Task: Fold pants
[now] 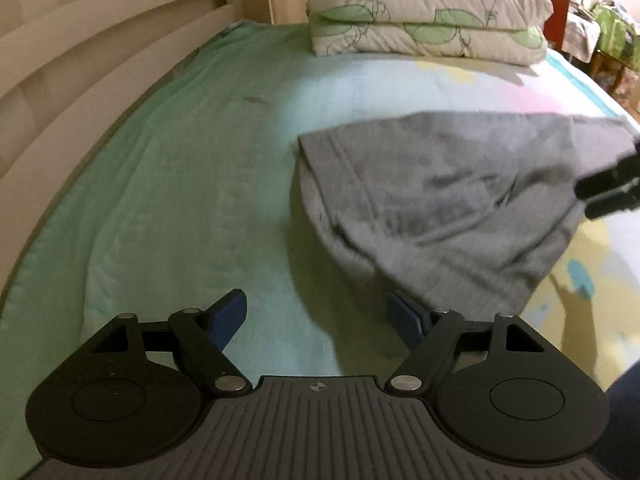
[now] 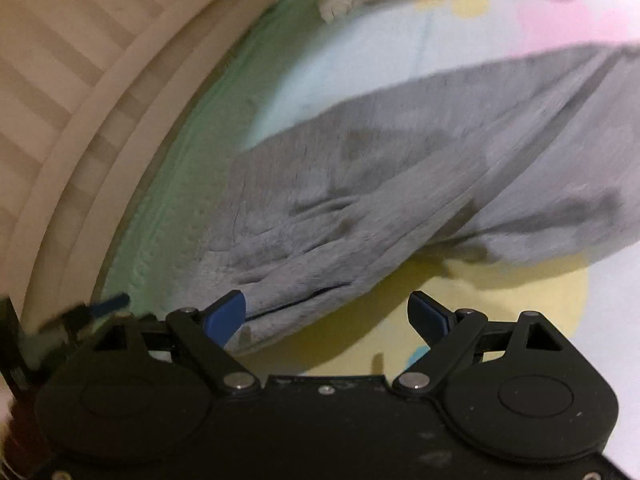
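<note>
Setting, left wrist view: bed [image 1: 180,184] with a pale green and pastel sheet, white slatted headboard [image 1: 80,52] on the left, stacked floral pillows [image 1: 424,16] at the far end.
Pants, left wrist view: grey pants [image 1: 436,204] lie on the sheet ahead and to the right, already doubled into a thick, rumpled bundle with a stitched hem edge at the upper left.
Left gripper [image 1: 320,316]: jaws spread wide, holding nothing; its right blue pad sits just beside the near edge of the cloth.
Right gripper, left wrist view: black tip [image 1: 612,184] enters from the right over the fabric.
Pants, right wrist view: soft grey knit [image 2: 400,184], creased, with a dark slit like a pocket or layered edge near the fingers.
Right gripper [image 2: 326,316]: wide apart, empty, poised at the near edge of the cloth.
Step, as I judge: between folds, with both tools free.
Next move: likely pinch all layers at the near edge, then carry them over evenly.
</note>
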### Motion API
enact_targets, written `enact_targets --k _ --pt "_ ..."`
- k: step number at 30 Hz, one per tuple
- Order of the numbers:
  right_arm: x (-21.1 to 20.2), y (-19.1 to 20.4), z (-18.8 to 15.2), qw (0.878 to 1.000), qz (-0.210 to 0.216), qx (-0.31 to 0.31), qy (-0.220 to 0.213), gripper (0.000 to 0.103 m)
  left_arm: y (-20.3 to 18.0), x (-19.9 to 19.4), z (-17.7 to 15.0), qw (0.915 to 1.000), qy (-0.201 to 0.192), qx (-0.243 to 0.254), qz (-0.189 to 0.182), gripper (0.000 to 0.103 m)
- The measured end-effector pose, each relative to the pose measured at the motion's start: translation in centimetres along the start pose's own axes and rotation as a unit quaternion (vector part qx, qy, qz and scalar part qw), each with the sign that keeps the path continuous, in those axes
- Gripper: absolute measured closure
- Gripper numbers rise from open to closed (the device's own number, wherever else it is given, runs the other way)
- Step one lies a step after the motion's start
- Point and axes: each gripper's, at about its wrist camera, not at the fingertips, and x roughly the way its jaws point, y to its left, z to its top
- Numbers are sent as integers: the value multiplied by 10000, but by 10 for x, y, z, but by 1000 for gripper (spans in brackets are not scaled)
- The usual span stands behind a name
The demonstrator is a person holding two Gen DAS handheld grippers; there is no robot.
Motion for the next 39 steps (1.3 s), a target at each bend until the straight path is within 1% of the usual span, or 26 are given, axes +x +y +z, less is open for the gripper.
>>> enact_targets --k 1,2,3,4,5,7,9,12,15,17,19,22,24,26,28,30,31,32,33,34,36,38,39 --pt "6 3 0 9999 40 57 75 13 1 2 -4 10000 -2 11 -14 27" --pt "13 6 1 9997 107 104 182 29 4 4 -8 10000 -4 24 -36 27" --pt "20 8 5 9993 176 136 292 41 8 5 -14 10000 -11 38 -65 27" --pt "27 10 13 9987 254 186 411 69 9 6 -15 10000 -22 43 -86 27" --pt "33 11 19 9977 383 275 481 80 11 8 -17 9999 -41 52 -109 27" --pt "35 18 30 9978 447 301 383 84 14 10 -19 9998 -82 80 -134 27" --pt "36 28 47 9986 462 96 229 85 15 14 -17 9997 -100 124 -170 27" --pt "40 39 74 9986 520 -87 104 86 13 22 -10 9995 -177 202 -186 27" --pt "45 49 101 9983 562 -152 -58 86 11 28 3 9990 -297 143 -292 27" --pt "59 54 123 9983 524 -206 -147 86 9 32 12 9986 -380 92 -351 27" --pt "71 57 139 9986 438 -214 -201 86 5 37 25 9982 -431 39 -426 27" --pt "103 60 165 9990 221 -260 -282 86 2 46 41 9975 -510 -61 -486 27" --pt "121 54 177 9992 32 -282 -296 86 1 52 50 9968 -538 -205 -553 27" --pt "137 39 186 9994 -99 -248 -208 86 0 58 58 9964 -540 -321 -576 27" --pt "152 34 189 9995 -172 -270 -85 85 -1 65 67 9958 -514 -427 -619 27" --pt "164 35 193 9991 -206 -368 92 79 -1 73 76 9957 -461 -501 -634 27" --pt "165 35 193 9989 -214 -407 106 70 -3 77 81 9957 -441 -516 -624 27" --pt "166 33 194 9992 -67 -388 110 45 -6 79 86 9958 -433 -522 -619 27" --pt "164 31 196 9993 129 -332 94 24 -8 84 90 9958 -441 -523 -614 27" --pt "163 31 198 9991 313 -274 40 22 -10 85 90 9957 -437 -526 -618 27" --pt "151 34 202 9978 555 -282 -207 23 -11 96 93 9957 -330 -574 -641 27" --pt "134 35 205 9953 794 -335 -433 23 -9 108 91 9962 -86 -604 -614 27" --pt "123 34 204 9941 870 -349 -550 23 -7 116 86 9968 183 -605 -494 27"
